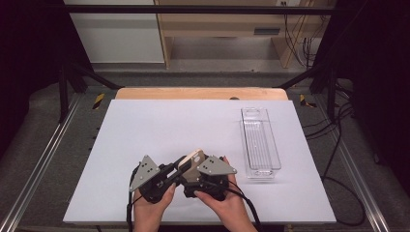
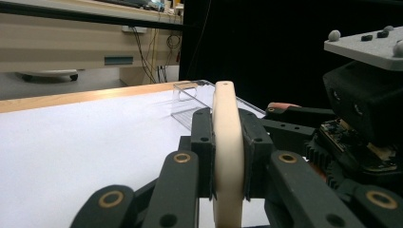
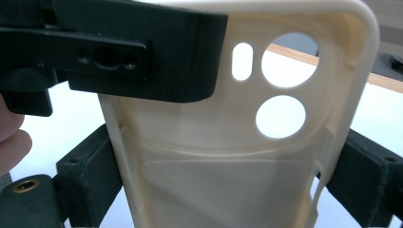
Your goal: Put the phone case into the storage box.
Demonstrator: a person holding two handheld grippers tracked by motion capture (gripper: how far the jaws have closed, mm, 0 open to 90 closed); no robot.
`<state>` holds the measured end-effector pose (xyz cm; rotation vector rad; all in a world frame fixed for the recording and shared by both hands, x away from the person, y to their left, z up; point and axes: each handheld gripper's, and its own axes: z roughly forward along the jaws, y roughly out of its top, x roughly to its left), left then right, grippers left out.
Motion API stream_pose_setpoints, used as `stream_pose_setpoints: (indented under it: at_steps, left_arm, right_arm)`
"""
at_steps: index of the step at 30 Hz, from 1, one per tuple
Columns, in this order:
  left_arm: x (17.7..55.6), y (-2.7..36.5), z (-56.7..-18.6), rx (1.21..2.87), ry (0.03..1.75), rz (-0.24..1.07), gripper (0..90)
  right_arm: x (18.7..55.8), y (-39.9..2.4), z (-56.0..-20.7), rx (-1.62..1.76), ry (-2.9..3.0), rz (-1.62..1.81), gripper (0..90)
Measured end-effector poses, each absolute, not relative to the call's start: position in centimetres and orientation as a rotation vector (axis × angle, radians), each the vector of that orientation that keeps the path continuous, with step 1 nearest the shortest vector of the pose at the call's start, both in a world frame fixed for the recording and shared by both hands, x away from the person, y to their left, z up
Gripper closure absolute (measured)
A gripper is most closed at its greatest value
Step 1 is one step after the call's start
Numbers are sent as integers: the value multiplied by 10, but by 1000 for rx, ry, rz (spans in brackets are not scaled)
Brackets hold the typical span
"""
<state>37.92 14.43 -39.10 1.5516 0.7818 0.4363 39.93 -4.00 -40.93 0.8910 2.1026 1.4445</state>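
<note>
Cream plastic is what I'm working with: a soft phone case point(image 1: 192, 158) held up off the white table point(image 1: 145, 135) near my edge, between my two hands. From the high view, my left gripper point(image 1: 180, 170) reaches in from the left and my right gripper point(image 1: 197, 166) from the right, their tips meeting at the case; a clear plastic tray point(image 1: 260, 142) lies well apart to the right, its long axis running away from me.

Looking along the left gripper point(image 2: 228, 152), I see the phone case point(image 2: 228, 142) edge-on, standing upright between the jaws, both pads pressed flat on its faces. That grip is clamped tight across the thin way. The tray point(image 2: 190, 97) sits beyond it, farther down the table.

Looking along the right gripper point(image 3: 223, 175), the phone case point(image 3: 223, 156) fills the gap broadside, its inner face toward me and camera holes at the upper right. Its two side rims rest against the pads, so these jaws stand wide but grip across the width. A jaw of the left gripper point(image 3: 142, 52) crosses the top.

My judgement: the tray lies off to the right, nearer my right hand, so the case's long axis must line up with the tray's before lowering.

I can read no brand, label or writing anywhere.
</note>
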Motion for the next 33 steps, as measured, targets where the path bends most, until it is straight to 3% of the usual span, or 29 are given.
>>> stream_pose_setpoints:
  at_steps: [6,15,19,24,33]
  left_arm:
    - [380,144,-391,1549,786,437,781]
    - [378,152,-383,1502,791,500,631]
    - [377,163,-383,1514,802,654,527]
    - [383,184,-398,1548,837,732,374]
    - [402,228,-422,1529,969,717,225]
  right_arm:
    - [399,-40,-409,903,2098,1436,106]
    - [412,-59,-409,1052,2042,1445,107]
    - [416,-66,-408,1078,2022,1431,106]
    - [426,-73,-403,1105,2002,1424,106]
    - [462,-86,-388,1248,1980,1436,106]
